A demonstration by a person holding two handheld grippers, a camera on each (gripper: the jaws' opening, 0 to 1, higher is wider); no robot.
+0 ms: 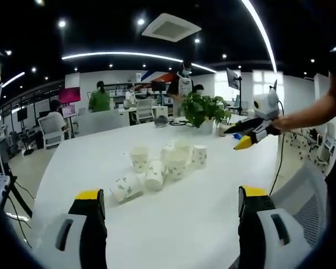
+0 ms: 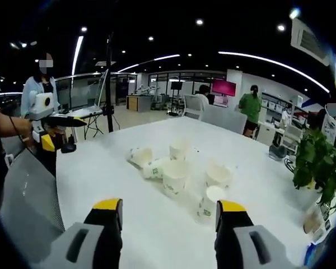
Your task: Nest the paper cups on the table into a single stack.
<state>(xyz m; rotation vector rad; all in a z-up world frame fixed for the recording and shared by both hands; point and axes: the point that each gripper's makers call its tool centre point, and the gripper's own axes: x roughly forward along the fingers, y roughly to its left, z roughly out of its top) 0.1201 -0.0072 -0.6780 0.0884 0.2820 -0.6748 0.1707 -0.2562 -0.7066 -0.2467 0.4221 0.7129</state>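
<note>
Several white paper cups with green print lie scattered mid-table. In the left gripper view one cup [image 1: 139,158] stands upright, another cup [image 1: 126,188] lies on its side nearest me, and others cluster around a cup [image 1: 176,162]. My left gripper [image 1: 171,193] is open and empty, short of the cups. The right gripper [image 1: 239,137] hovers above the table's right side, held by a hand. In the right gripper view an upright cup [image 2: 175,176] and a tipped cup [image 2: 207,204] sit just ahead of my open right gripper [image 2: 169,207]. The left gripper [image 2: 67,126] hovers at the left.
The white table [image 1: 101,151] [image 2: 101,168] carries a potted plant [image 1: 204,109] [image 2: 319,162] at its far end. A grey mesh chair [image 1: 302,207] [image 2: 28,190] stands by the table edge. People sit and stand at desks in the office behind.
</note>
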